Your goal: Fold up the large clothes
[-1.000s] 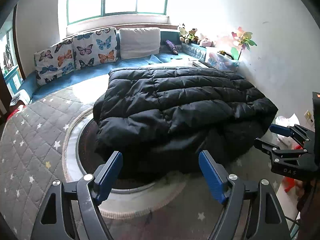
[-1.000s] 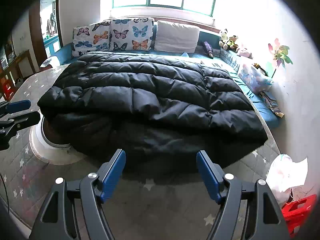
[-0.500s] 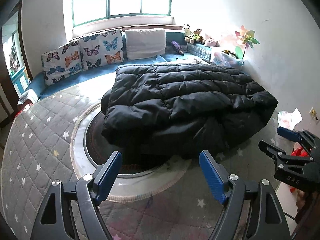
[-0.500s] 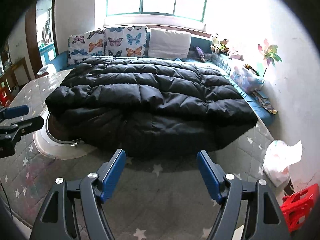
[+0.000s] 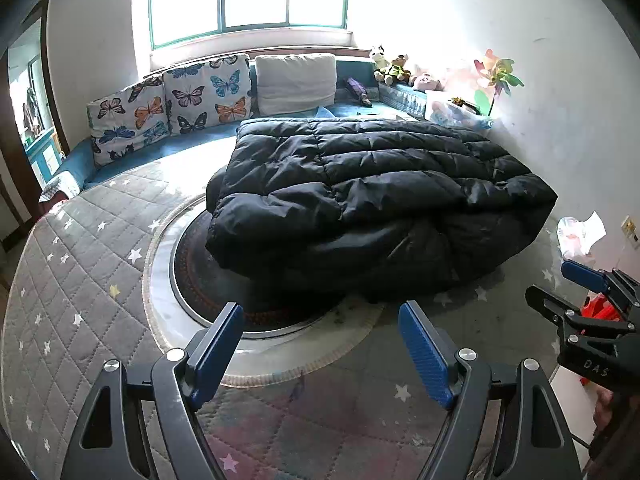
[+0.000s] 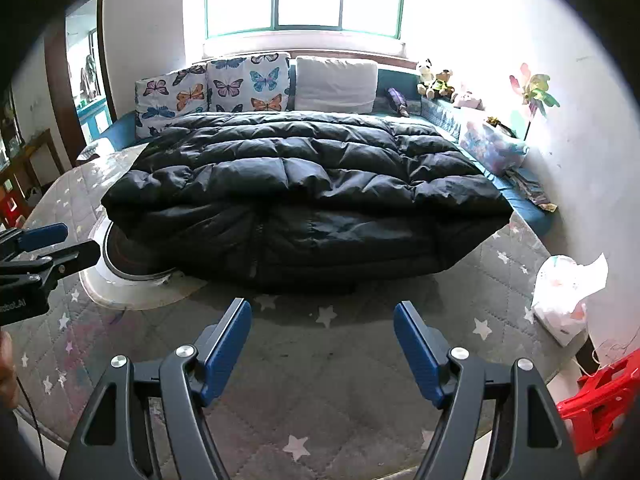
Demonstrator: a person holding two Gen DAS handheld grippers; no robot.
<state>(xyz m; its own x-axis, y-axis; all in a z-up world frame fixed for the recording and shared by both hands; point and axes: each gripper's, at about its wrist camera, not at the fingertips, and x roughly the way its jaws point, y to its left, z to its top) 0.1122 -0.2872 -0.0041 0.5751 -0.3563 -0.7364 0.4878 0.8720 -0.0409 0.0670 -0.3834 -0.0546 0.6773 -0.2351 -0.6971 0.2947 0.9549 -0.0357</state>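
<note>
Jacket (image 6: 304,196): folded double, now farther ahead of both fingers than a second ago.
Left gripper (image 5: 320,350): spread, empty.
Right gripper (image 6: 322,348): spread, empty; fold likely finished.

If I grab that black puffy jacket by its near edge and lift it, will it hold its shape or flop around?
The black puffy jacket would probably flop: its folded layers already sag and crease. The puffed quilting suggests it is light for its bulk. Its shiny shell looks slick, so it may slip from a shallow pinch by the left hand-held gripper or right hand-held gripper.
</note>
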